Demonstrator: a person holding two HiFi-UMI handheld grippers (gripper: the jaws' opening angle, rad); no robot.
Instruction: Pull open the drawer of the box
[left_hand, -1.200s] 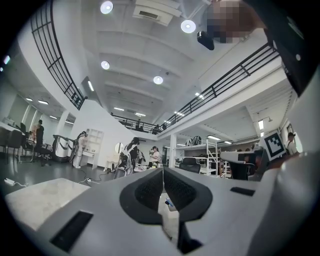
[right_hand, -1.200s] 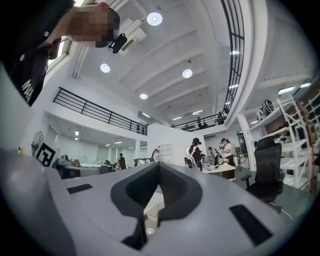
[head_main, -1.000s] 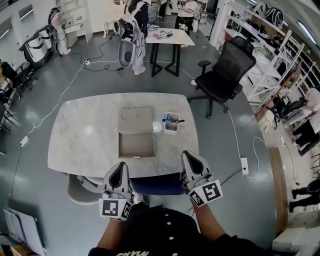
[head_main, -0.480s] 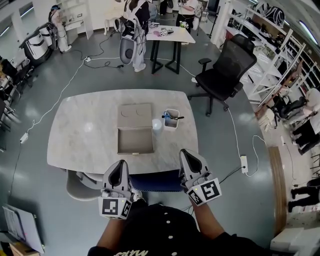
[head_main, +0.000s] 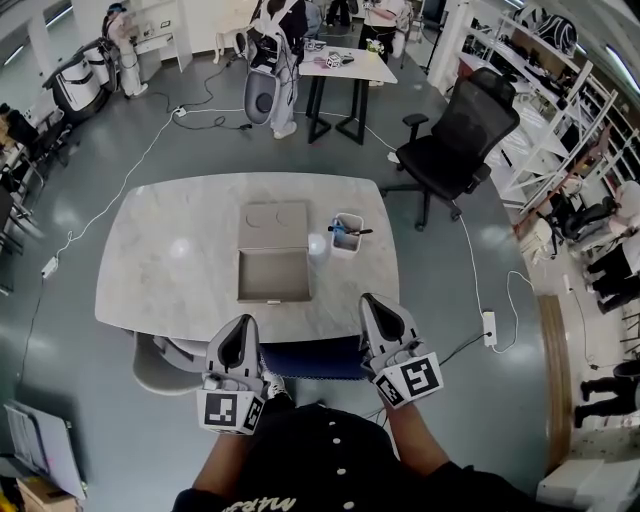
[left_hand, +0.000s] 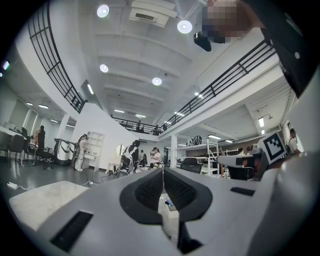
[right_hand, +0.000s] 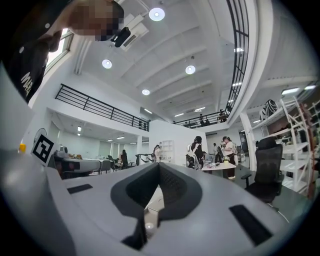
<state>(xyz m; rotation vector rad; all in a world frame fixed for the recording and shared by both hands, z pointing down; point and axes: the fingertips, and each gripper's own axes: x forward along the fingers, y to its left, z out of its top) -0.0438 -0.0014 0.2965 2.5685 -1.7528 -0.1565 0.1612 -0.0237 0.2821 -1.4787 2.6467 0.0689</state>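
Change is barely seen: the drawer (head_main: 272, 276) lies pulled out of the box (head_main: 273, 224) on the counter (head_main: 160, 270), the left tool (head_main: 240, 326) and right tool (head_main: 378, 304) are kept back, pressed together, empty, so the task is judged done.

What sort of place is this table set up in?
Probably a big open lab or workshop hall, not a home: storage racks along the right wall, an office chair on a grey floor with trailing cables, and a railed mezzanine overhead in the left gripper view.
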